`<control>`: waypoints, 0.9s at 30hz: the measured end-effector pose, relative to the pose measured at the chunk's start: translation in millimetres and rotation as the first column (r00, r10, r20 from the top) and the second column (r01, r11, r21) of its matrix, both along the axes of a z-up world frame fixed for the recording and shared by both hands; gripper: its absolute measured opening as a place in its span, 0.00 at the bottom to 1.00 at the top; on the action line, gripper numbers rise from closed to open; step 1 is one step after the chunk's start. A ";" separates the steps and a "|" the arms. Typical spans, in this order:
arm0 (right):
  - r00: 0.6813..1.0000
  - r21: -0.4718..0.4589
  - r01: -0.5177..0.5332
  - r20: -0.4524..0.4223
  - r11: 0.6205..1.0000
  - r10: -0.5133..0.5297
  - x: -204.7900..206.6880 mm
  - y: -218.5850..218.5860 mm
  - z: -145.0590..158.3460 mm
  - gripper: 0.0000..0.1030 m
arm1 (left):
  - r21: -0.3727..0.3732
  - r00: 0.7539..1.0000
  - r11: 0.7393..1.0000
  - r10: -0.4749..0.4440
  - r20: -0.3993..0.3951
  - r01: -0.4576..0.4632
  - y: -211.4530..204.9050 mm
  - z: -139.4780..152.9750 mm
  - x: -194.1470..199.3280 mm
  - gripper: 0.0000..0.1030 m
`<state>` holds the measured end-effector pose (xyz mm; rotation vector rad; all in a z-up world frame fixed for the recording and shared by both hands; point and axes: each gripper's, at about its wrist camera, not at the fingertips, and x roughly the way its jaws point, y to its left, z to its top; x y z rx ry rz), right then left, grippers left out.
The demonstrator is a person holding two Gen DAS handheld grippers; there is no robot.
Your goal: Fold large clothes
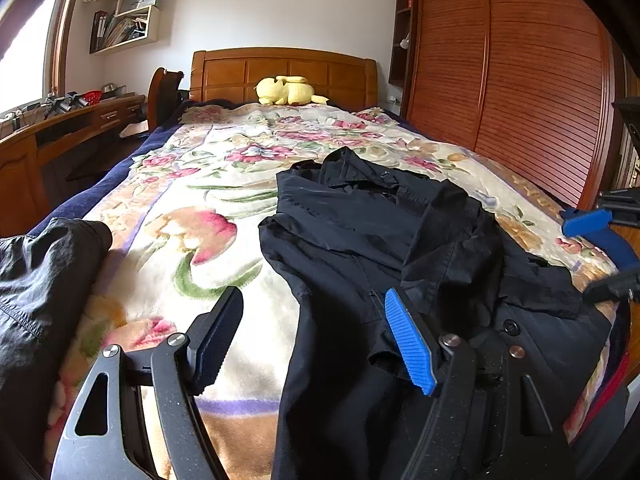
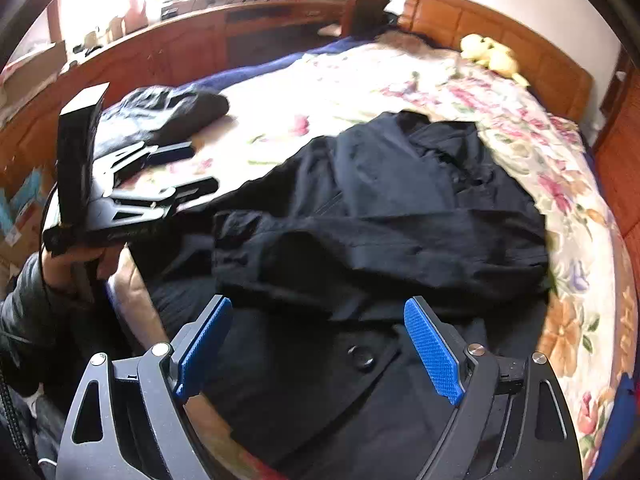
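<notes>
A large black coat [image 1: 400,248] lies crumpled on the floral blanket [image 1: 192,200] of a bed; it also shows in the right wrist view [image 2: 380,216], with a button [image 2: 360,356] near the front edge. My left gripper [image 1: 316,340] is open and empty, its right finger over the coat's left edge, its left finger over the blanket. It shows in the right wrist view [image 2: 192,170] at the left. My right gripper [image 2: 320,348] is open and empty just above the coat's near part; it shows at the right edge of the left wrist view [image 1: 600,252].
A second dark garment [image 1: 44,272] lies at the bed's left edge, also in the right wrist view [image 2: 168,112]. A yellow plush toy [image 1: 286,91] sits by the wooden headboard [image 1: 280,68]. A wooden desk [image 1: 60,132] stands left, a slatted wardrobe [image 1: 512,80] right.
</notes>
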<state>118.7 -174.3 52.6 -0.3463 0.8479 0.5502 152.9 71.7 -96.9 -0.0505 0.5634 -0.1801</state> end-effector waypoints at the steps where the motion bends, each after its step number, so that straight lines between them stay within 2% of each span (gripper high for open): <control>1: 1.000 0.000 0.018 0.008 1.000 -0.018 0.5 -4.8 -1.4 0.86 | 0.000 1.000 1.000 -0.004 -0.001 0.004 -1.0 -0.2 -0.1 0.72; 4: 0.997 0.010 0.071 0.014 0.997 -0.071 8.6 -18.5 -12.0 0.86 | 0.004 1.000 1.000 -0.019 -0.006 0.019 -5.8 -1.1 0.0 0.72; 7: 0.996 0.036 0.094 -0.001 0.995 -0.094 16.0 -15.8 -29.2 0.67 | 0.012 1.000 0.999 -0.030 -0.009 0.030 -11.3 -1.8 0.0 0.72; 9: 0.994 0.061 0.104 -0.015 0.993 -0.104 24.5 -12.9 -42.9 0.47 | 0.018 0.999 0.999 -0.033 -0.010 0.033 -13.8 -2.3 -0.1 0.72; 12: 0.994 0.085 0.099 -0.043 0.991 -0.096 32.5 2.7 -65.4 0.31 | 0.022 0.999 0.999 -0.034 -0.013 0.034 -14.5 -2.8 -0.4 0.72; 18: 0.990 0.141 0.019 -0.139 0.990 0.001 31.5 46.5 -113.9 0.30 | 0.014 1.000 1.000 -0.021 -0.010 0.021 -9.2 -0.8 -1.0 0.72; 21: 0.988 0.125 -0.010 -0.151 0.992 0.029 22.9 63.1 -131.7 0.30 | 0.007 1.000 1.000 -0.008 -0.006 0.008 -2.5 0.7 -1.2 0.72; 27: 0.988 0.161 0.015 -0.157 0.987 0.011 23.5 52.2 -131.1 0.30 | 0.000 1.000 1.000 0.003 -0.010 -0.003 3.2 0.2 -0.7 0.72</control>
